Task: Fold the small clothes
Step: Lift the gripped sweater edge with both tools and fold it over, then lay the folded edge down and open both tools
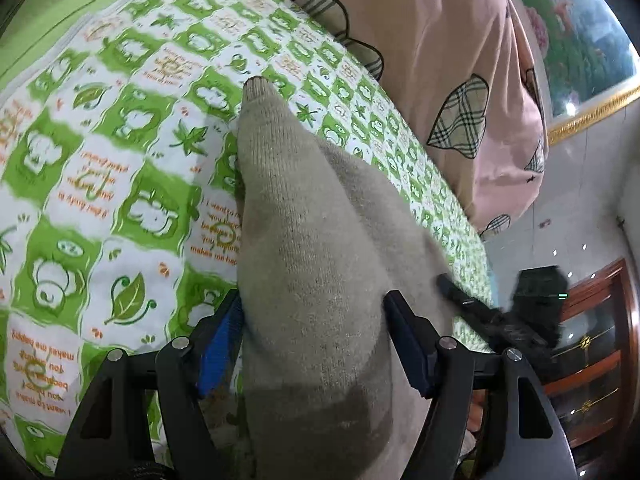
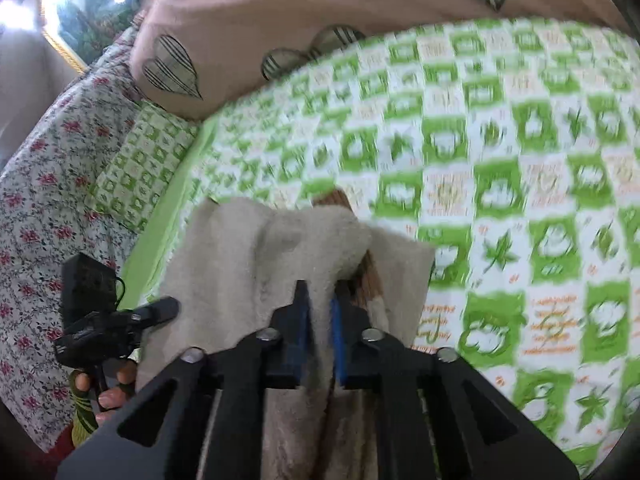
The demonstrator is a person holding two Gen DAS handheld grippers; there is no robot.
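A small beige knit garment (image 1: 304, 240) hangs over my left gripper (image 1: 316, 312) and drapes forward above the green-and-white patterned bedsheet (image 1: 100, 152). The left jaws stand wide apart with the cloth lying between and over them. In the right wrist view the same garment shows its fleecy cream inside (image 2: 256, 248) with a brown striped part (image 2: 368, 276). My right gripper (image 2: 320, 300) is shut on a fold of it, held above the sheet (image 2: 500, 160). The other gripper (image 2: 120, 320) shows at the left, held by a hand.
A pink pillow with plaid hearts (image 1: 452, 60) lies at the bed's far side, also in the right wrist view (image 2: 248, 12). A floral cloth (image 2: 44, 208) covers the left edge. A wooden cabinet (image 1: 596, 344) and a framed picture (image 1: 576, 32) stand beyond the bed.
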